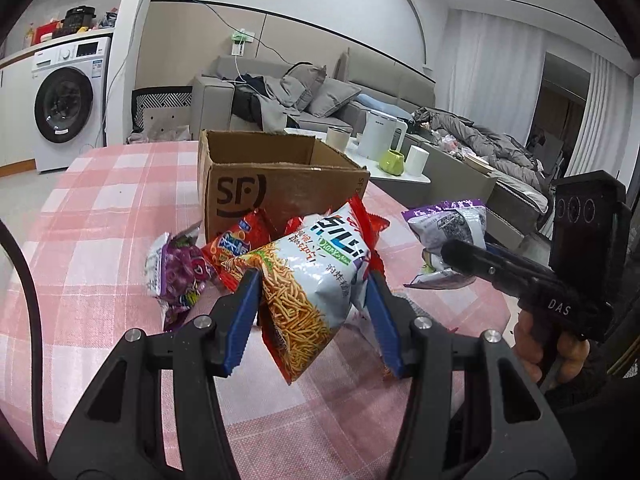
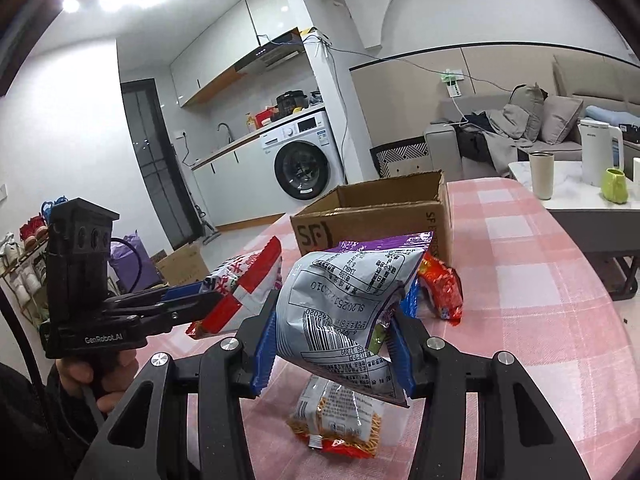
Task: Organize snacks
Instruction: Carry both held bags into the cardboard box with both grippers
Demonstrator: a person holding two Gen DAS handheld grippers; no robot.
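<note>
Behind both held snack bags (image 1: 308, 280): open cardboard box (image 1: 276, 184).

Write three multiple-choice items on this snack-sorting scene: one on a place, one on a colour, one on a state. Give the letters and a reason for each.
1. Where does the cardboard box stand?
A. on the checked tablecloth, behind the snack bags
B. on the sofa
C. on the floor by the washing machine

2. What colour are the pads on the left tool?
A. green
B. blue
C. yellow

3. What state is the right tool in?
A. open and empty
B. lying on the table
C. shut on the purple-edged bag

Answers: 1 A, the box sits on the pink tablecloth beyond the bags. 2 B, both ribbed pads are blue. 3 C, the pads press both sides of the bag, lifted above the table; the left tool likewise grips the noodle-stick bag.
</note>
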